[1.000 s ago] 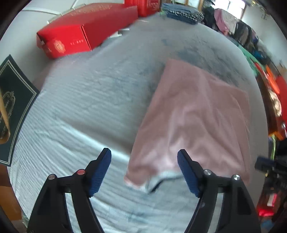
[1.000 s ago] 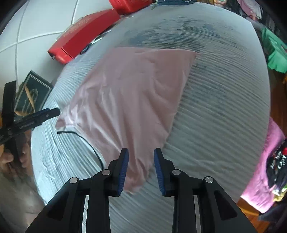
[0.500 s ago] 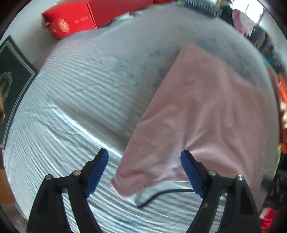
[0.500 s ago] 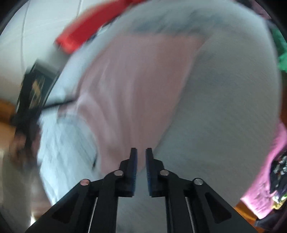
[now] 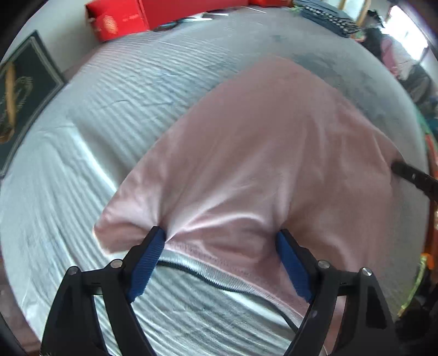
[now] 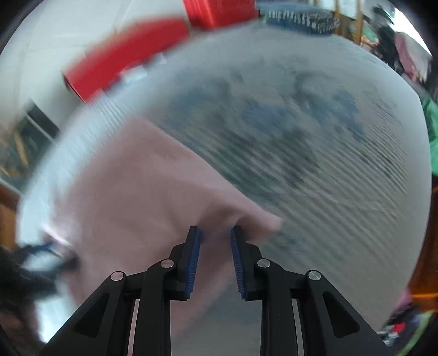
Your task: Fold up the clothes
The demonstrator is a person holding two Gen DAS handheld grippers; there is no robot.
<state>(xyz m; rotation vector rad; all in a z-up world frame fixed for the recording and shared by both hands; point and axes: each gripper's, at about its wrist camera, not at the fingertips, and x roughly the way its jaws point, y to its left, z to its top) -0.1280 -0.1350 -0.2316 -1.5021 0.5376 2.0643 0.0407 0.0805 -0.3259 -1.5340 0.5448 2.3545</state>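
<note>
- pink garment (image 5: 262,153) is laid flat on striped bed (image 5: 115,115)
- left gripper (image 5: 221,246): jaws wide, opening; hem straddled, nothing gripped
- right gripper (image 6: 215,238): jaws closing; garment corner between them, contact blurred

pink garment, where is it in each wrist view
Left wrist: the pink garment fills the centre and right, its hem between the open left tongs.
Right wrist: it lies lower left, blurred, a corner reaching between the right tongs.
Shared landmark: the red box, upper left in both.
</note>
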